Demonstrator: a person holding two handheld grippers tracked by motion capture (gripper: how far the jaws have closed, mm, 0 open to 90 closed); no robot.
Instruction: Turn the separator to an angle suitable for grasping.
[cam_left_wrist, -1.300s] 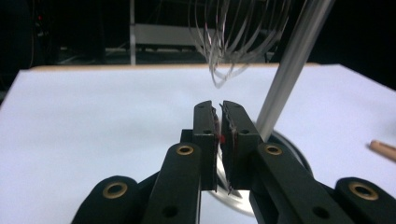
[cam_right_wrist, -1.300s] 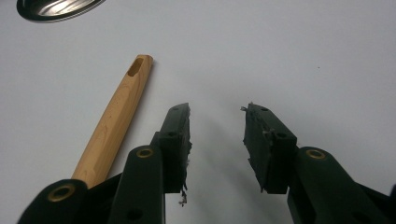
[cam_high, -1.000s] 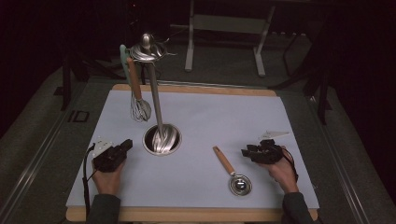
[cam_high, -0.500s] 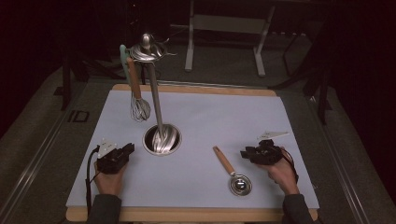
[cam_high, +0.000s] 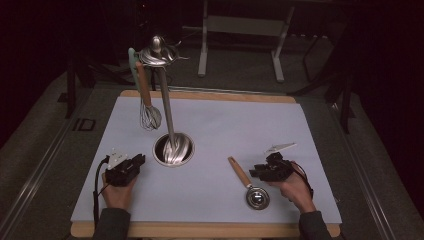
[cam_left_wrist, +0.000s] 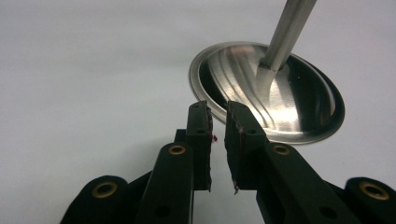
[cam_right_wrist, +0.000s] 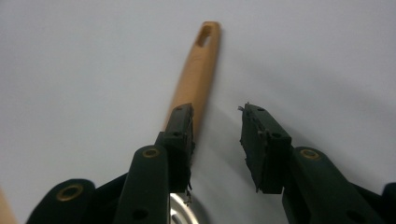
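A metal stand rises from a round steel base (cam_high: 173, 150) (cam_left_wrist: 280, 102) on the white mat. From its top hang a wire whisk (cam_high: 149, 118) with a wooden handle and a teal utensil (cam_high: 131, 60). A wooden-handled metal measuring spoon (cam_high: 240, 173) (cam_right_wrist: 196, 70) lies flat at the front right, bowl toward the person. My left gripper (cam_high: 140, 160) (cam_left_wrist: 217, 109) rests left of the base, its jaws nearly together with nothing between them. Just right of the spoon's handle, my right gripper (cam_high: 254, 173) (cam_right_wrist: 215, 114) is open. The handle runs past its left jaw, outside the gap.
The white mat (cam_high: 250, 120) lies on a wooden board (cam_high: 210, 230) with dark floor around it. A metal frame's legs (cam_high: 240, 45) stand beyond the far edge. Cables trail from both grippers toward the person.
My right gripper has slid left and nearer, closing in on the spoon's handle. My left gripper has edged slightly toward the stand's base.
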